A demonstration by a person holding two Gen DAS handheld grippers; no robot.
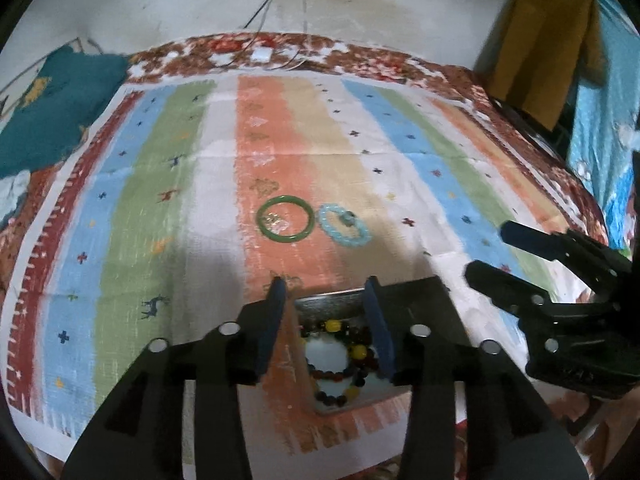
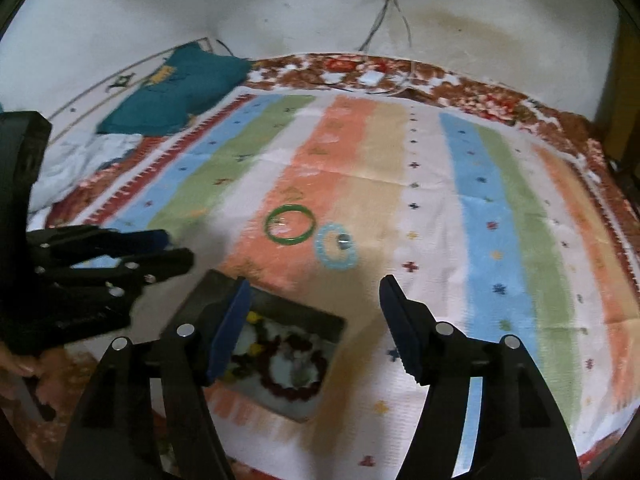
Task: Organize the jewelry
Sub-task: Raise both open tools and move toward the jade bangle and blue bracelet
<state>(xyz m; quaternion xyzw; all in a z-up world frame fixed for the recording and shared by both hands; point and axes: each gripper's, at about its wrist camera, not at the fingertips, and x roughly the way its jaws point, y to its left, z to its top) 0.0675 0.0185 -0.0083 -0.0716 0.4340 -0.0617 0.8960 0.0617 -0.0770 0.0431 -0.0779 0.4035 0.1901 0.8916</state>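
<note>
Two bracelets are still lying loose on the striped cloth (image 1: pixel 160 184): a green bangle (image 1: pixel 285 219) and, just beside it to the right, a pale blue beaded bracelet (image 1: pixel 344 225). Closer in, a shallow metal box (image 1: pixel 332 300) is already holding several dark red and yellow beaded bracelets (image 1: pixel 344 356), so the sorting is looking partly done.

Both pairs of tongs are hovering open and holding nothing. The left tongs (image 1: pixel 326 292) are hanging over the box's far edge, their blue pads spread to either side of it. The right tongs (image 2: pixel 316 292) are gaping wider, with the blue bracelet (image 2: pixel 335 245) lying ahead of them and nearer than the bangle (image 2: pixel 290 224).

To do the next pick well, I would be sending the right tongs forward to the blue bracelet, straddling one side of its loop with one pad inside the ring and one outside, then closing gently, since beads on a cord are likely to roll or sag. The rigid bangle is probably slippery, so it is calling for a squarer pinch.

The left wrist view is looking almost straight down into the box and showing its contents sharply; the right wrist view is blurring them, but it is showing the box's whole outline, its dark open lid (image 2: pixel 208 296) and the fingers (image 2: pixel 20 364) of the person's hand holding the left tool.
</note>
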